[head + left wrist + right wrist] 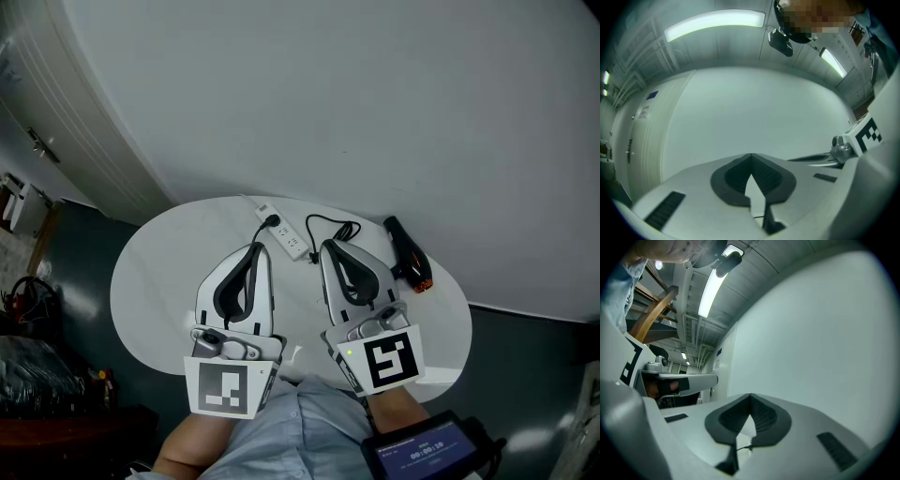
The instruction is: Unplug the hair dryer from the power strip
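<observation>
- Our left gripper (255, 247) and right gripper (327, 246), both grey and white with black ribbed pads, hover side by side over the white oval table (155, 281). Each has its jaws pressed together at the tips with nothing between them.
- We see the white rectangular plastic power strip (289, 240) lying flat at about one o'clock from the left gripper's tips and near them.
- A small black plug (273, 221) sits in the strip towards its eleven o'clock end.
- The black hair dryer with an orange end (407, 253) lies at about three o'clock from the right gripper's tips, apart from the strip.
- Its thin black cord (334, 227) loops between the two, though we cannot trace it all the way into the plug.
- We judge the plug to be small, rigid and smooth, held by friction in its socket. It should be pinched across its body, never by the limp cord, and drawn straight out.
- We expect the light strip to slide or lift with the pull, so one gripper should press down on its bare casing.
- We would need to part the jaws before either hold.
</observation>
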`<act>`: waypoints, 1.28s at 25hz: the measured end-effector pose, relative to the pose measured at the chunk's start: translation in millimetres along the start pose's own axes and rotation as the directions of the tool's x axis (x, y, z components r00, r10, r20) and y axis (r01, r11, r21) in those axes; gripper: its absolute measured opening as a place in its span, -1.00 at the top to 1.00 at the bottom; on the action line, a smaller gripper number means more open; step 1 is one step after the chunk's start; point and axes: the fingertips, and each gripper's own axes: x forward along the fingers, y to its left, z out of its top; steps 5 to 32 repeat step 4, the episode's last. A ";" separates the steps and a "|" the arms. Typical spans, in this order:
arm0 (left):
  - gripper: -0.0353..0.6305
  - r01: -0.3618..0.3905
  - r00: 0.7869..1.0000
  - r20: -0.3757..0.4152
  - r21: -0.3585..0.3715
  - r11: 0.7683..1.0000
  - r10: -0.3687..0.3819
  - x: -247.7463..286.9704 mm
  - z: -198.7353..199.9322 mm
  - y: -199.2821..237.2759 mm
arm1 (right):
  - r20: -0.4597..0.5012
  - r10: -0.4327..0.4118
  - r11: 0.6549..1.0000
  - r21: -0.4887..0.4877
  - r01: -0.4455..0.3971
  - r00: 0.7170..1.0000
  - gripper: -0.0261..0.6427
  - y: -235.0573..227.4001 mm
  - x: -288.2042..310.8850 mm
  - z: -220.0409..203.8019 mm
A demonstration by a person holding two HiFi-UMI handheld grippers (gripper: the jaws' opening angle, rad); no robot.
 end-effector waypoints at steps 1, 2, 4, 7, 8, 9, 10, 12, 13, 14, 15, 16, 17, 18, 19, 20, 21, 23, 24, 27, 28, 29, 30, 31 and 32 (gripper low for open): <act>0.90 0.000 1.000 0.000 -0.001 1.000 0.000 -0.2 -0.6 0.1 | 0.000 0.001 1.000 0.000 -0.001 1.000 0.92 0.1 0.0 -0.4; 0.90 -0.001 1.000 -0.001 -0.002 1.000 0.001 -0.4 -1.0 0.1 | -0.001 0.001 1.000 0.000 -0.001 1.000 0.92 0.1 0.0 -0.6; 0.90 -0.001 1.000 -0.004 -0.001 1.000 0.001 -0.8 -2.0 0.4 | -0.002 0.002 1.000 0.001 -0.002 1.000 0.92 0.3 -0.1 -1.1; 0.90 -0.001 1.000 -0.004 -0.001 1.000 0.001 -0.8 -2.0 0.4 | -0.002 0.002 1.000 0.001 -0.002 1.000 0.92 0.3 -0.1 -1.1; 0.90 -0.001 1.000 -0.004 -0.001 1.000 0.001 -0.8 -2.0 0.4 | -0.002 0.002 1.000 0.001 -0.002 1.000 0.92 0.3 -0.1 -1.1; 0.90 -0.001 1.000 -0.004 -0.001 1.000 0.001 -0.8 -2.0 0.4 | -0.002 0.002 1.000 0.001 -0.002 1.000 0.92 0.3 -0.1 -1.1; 0.90 -0.001 1.000 -0.004 -0.001 1.000 0.001 -0.8 -2.0 0.4 | -0.002 0.002 1.000 0.001 -0.002 1.000 0.92 0.3 -0.1 -1.1; 0.90 -0.001 1.000 -0.004 -0.001 1.000 0.001 -0.8 -2.0 0.4 | -0.002 0.002 1.000 0.001 -0.002 1.000 0.92 0.3 -0.1 -1.1; 0.90 -0.001 1.000 -0.004 -0.001 1.000 0.001 -0.8 -2.0 0.4 | -0.002 0.002 1.000 0.001 -0.002 1.000 0.92 0.3 -0.1 -1.1; 0.90 -0.001 1.000 -0.004 -0.001 1.000 0.001 -0.8 -2.0 0.4 | -0.002 0.002 1.000 0.001 -0.002 1.000 0.92 0.3 -0.1 -1.1; 0.90 -0.001 1.000 -0.004 -0.001 1.000 0.001 -0.8 -2.0 0.4 | -0.002 0.002 1.000 0.001 -0.002 1.000 0.92 0.3 -0.1 -1.1; 0.90 -0.001 1.000 -0.004 -0.001 1.000 0.001 -0.8 -2.0 0.4 | -0.002 0.002 1.000 0.001 -0.002 1.000 0.92 0.3 -0.1 -1.1; 0.90 -0.001 1.000 -0.004 -0.001 1.000 0.001 -0.8 -2.0 0.4 | -0.002 0.002 1.000 0.001 -0.002 1.000 0.92 0.3 -0.1 -1.1; 0.90 -0.001 1.000 -0.004 -0.001 1.000 0.001 -0.8 -2.0 0.4 | -0.002 0.002 1.000 0.001 -0.002 1.000 0.92 0.3 -0.1 -1.1; 0.90 -0.001 1.000 -0.004 -0.001 1.000 0.001 -0.8 -2.0 0.4 | -0.002 0.002 1.000 0.001 -0.002 1.000 0.92 0.3 -0.1 -1.1; 0.90 -0.001 1.000 -0.004 -0.001 1.000 0.001 -0.8 -2.0 0.4 | -0.002 0.002 1.000 0.001 -0.002 1.000 0.92 0.3 -0.1 -1.1; 0.90 -0.001 1.000 -0.004 -0.001 1.000 0.001 -0.8 -2.0 0.4 | -0.002 0.002 1.000 0.001 -0.002 1.000 0.92 0.3 -0.1 -1.1; 0.90 -0.001 1.000 -0.004 -0.001 1.000 0.001 -0.8 -2.0 0.4 | -0.002 0.002 1.000 0.001 -0.002 1.000 0.92 0.3 -0.1 -1.1; 0.90 -0.001 1.000 -0.004 -0.001 1.000 0.001 -0.8 -2.0 0.4 | -0.002 0.002 1.000 0.001 -0.002 1.000 0.92 0.3 -0.1 -1.1; 0.90 -0.001 1.000 -0.004 -0.001 1.000 0.001 -0.8 -2.0 0.4 | -0.002 0.002 1.000 0.001 -0.002 1.000 0.92 0.3 -0.1 -1.1; 0.90 -0.001 1.000 -0.004 -0.001 1.000 0.001 -0.8 -2.0 0.4 | -0.002 0.002 1.000 0.001 -0.002 1.000 0.92 0.3 -0.1 -1.1; 0.90 -0.001 1.000 -0.004 -0.001 1.000 0.001 -0.8 -2.0 0.4 | -0.002 0.002 1.000 0.001 -0.002 1.000 0.92 0.3 -0.1 -1.1; 0.90 -0.001 1.000 -0.004 -0.001 1.000 0.001 -0.8 -2.0 0.4 | -0.002 0.002 1.000 0.001 -0.002 1.000 0.92 0.3 -0.1 -1.1; 0.90 -0.001 1.000 -0.004 -0.001 1.000 0.001 -0.8 -2.0 0.4 | -0.002 0.002 1.000 0.001 -0.002 1.000 0.92 0.3 -0.1 -1.1; 0.90 -0.001 1.000 -0.004 -0.001 1.000 0.001 -0.8 -2.0 0.4 | -0.002 0.002 1.000 0.001 -0.002 1.000 0.92 0.3 -0.1 -1.1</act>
